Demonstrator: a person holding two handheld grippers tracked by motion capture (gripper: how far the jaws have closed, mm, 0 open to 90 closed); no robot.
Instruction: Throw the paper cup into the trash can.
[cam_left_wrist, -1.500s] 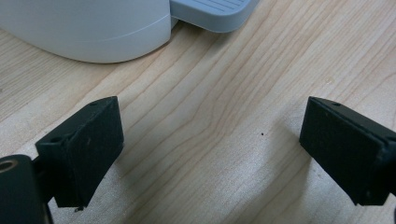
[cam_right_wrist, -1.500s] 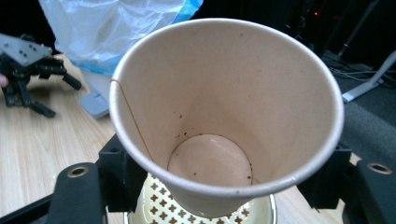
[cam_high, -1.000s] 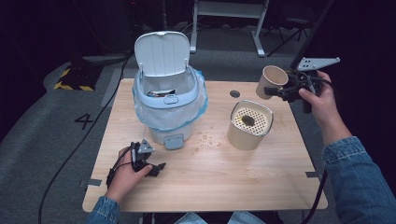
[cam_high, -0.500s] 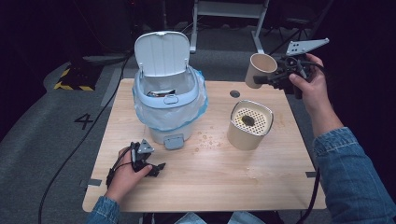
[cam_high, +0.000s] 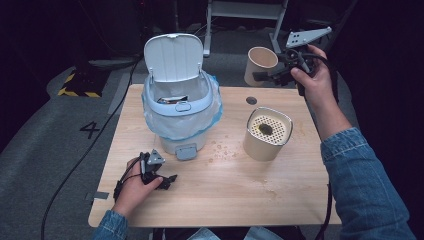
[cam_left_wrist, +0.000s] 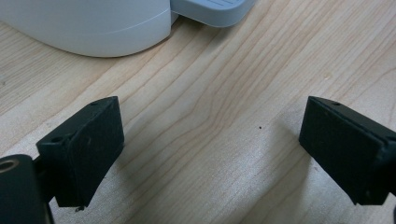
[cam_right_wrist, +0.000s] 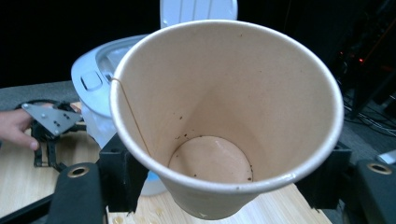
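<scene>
A tan paper cup (cam_high: 260, 59) hangs in the air past the table's far edge, tilted, with my right gripper (cam_high: 265, 75) shut on its sides. In the right gripper view the cup (cam_right_wrist: 224, 116) sits between the two jaws, and its inside is stained with dark specks. A white pedal bin (cam_high: 180, 112) with a blue-edged liner stands at the back left with its lid up. My left gripper (cam_high: 166, 180) rests on the table in front of the bin, open, with bare wood between its jaws (cam_left_wrist: 210, 144).
A beige canister (cam_high: 267, 134) with a perforated insert stands right of centre. Crumbs (cam_high: 222, 147) lie between it and the bin. The bin's base (cam_left_wrist: 93, 28) and pedal (cam_left_wrist: 219, 7) lie just beyond the left gripper. A small dark disc (cam_high: 251, 100) marks the far table edge.
My right hand has carried the cup up and to the left, from beside the canister toward the bin. The left hand and gripper have stayed put.
</scene>
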